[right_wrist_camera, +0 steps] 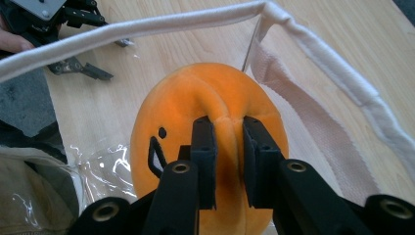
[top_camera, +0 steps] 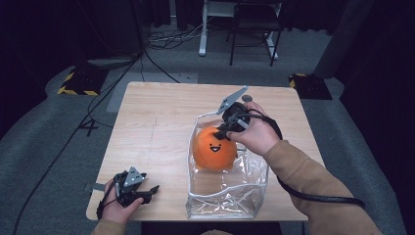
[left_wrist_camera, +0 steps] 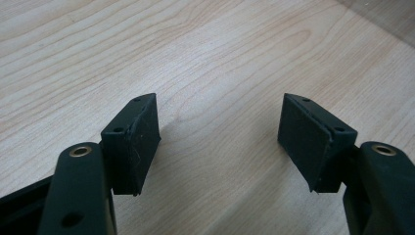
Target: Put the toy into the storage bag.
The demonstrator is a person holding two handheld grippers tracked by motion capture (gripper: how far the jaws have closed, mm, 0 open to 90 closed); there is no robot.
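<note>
No readable text, label, brand or number anywhere; sole mark is stitched black smiley face, two eyes and open mouth, on front of orange plush toy [top_camera: 214,148]; black-and-yellow hazard stripes edge floor plate [top_camera: 78,84] left of table, no lettering on it

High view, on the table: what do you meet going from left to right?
Left gripper, jaws open over bare table → orange plush toy inside the clear bag → right gripper, pinching the top of the toy.
</note>
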